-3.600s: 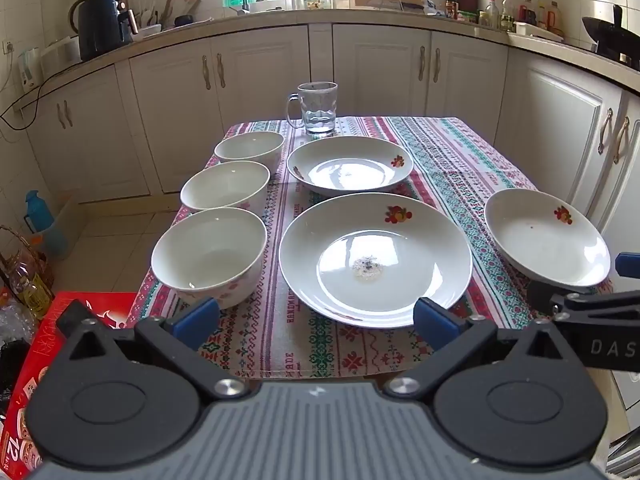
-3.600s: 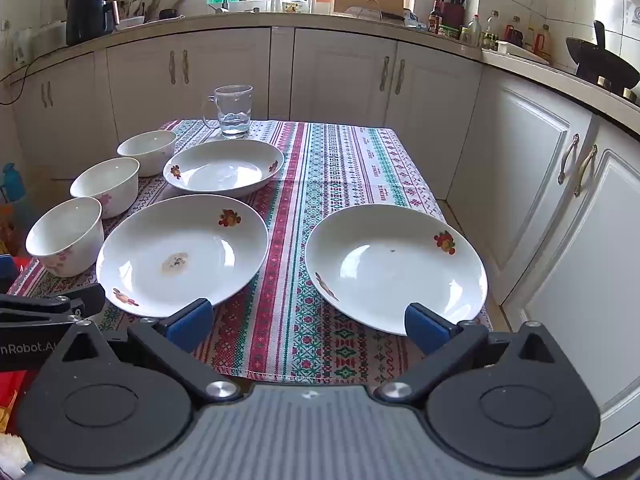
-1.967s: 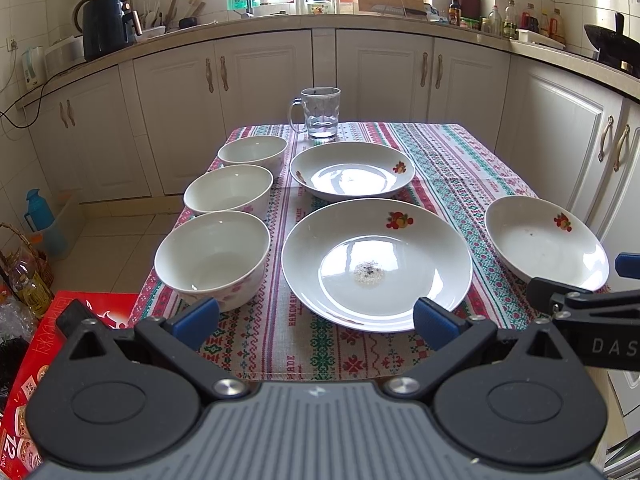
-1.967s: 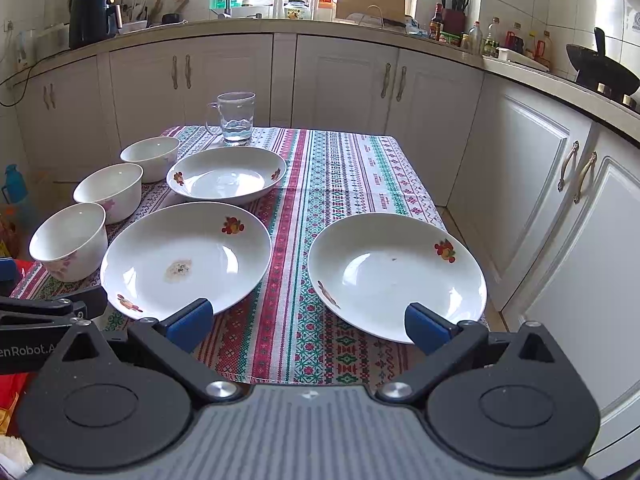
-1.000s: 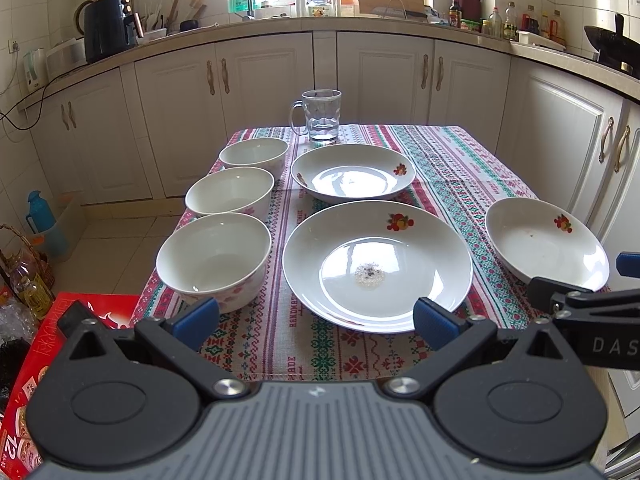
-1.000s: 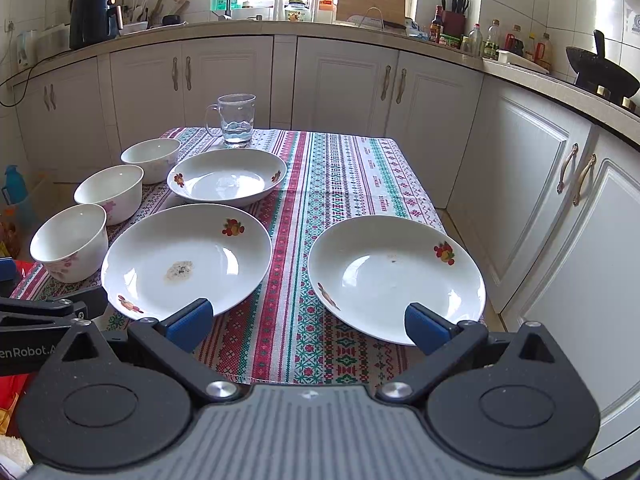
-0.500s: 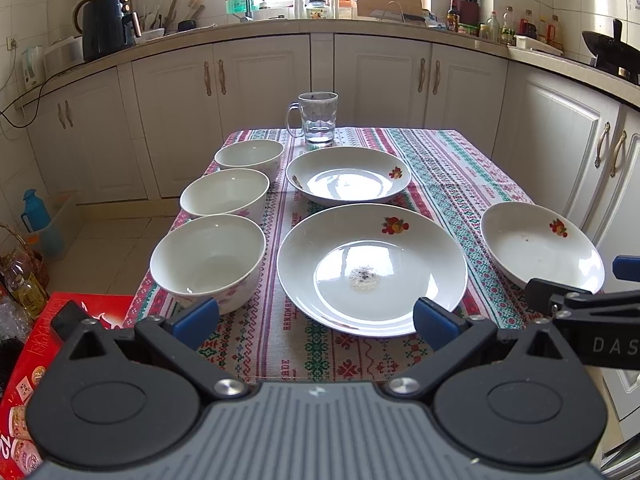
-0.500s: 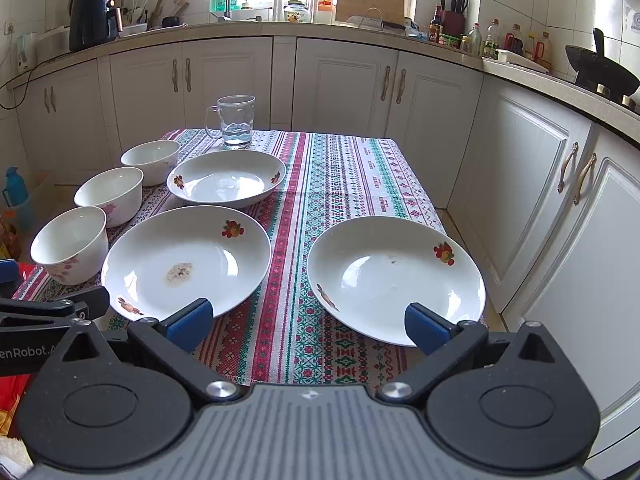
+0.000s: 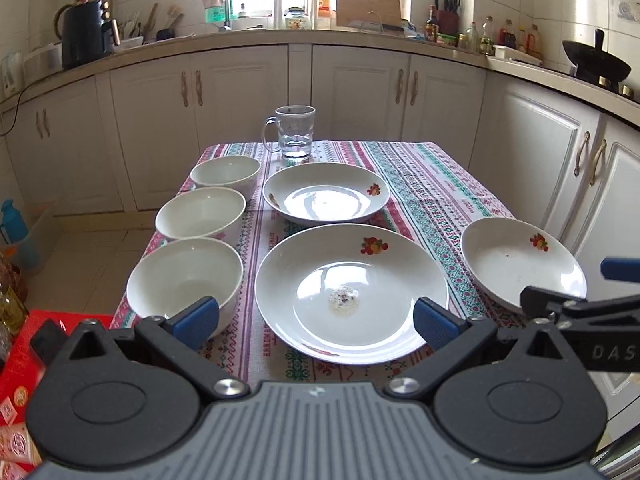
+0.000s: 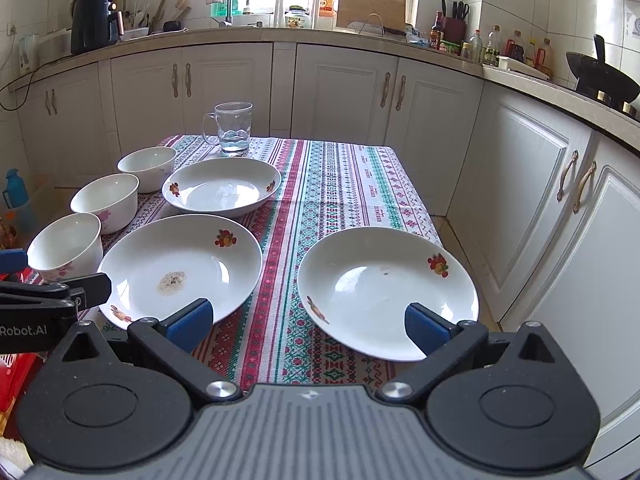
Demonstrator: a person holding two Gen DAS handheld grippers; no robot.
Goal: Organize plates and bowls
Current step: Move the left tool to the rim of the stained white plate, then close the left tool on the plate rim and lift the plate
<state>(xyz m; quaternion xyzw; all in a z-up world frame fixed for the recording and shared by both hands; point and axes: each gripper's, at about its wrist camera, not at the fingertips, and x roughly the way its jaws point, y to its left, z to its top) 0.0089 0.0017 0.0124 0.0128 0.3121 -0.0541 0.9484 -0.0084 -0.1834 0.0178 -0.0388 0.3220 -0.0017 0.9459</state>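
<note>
Holding both tools short of the near table edge, you have the left gripper (image 9: 316, 318) spread wide with nothing between its blue pads, framing the big plate (image 9: 352, 292) at lower centre of the left wrist view. That plate carries a small crumbly stain in its well and a fruit motif on its upper rim. The right gripper (image 10: 308, 320) is likewise parted and empty; its right pad overlaps the near rim of the right-hand plate (image 10: 388, 292) in the picture, though contact cannot be told.

On the striped tablecloth (image 10: 340, 184) you can see 3 plates and 3 bowls. The third plate (image 9: 326, 194) lies above the stained one, at mid frame. The bowls run in a column along the left of the left wrist view: the near bowl (image 9: 186, 276) just beside the stained plate, the middle bowl (image 9: 200, 212) above it, and the far bowl (image 9: 225, 172) above that. None is stacked on another. A glass mug (image 9: 294, 132) stands upright at the top of the cloth, above the third plate.
</note>
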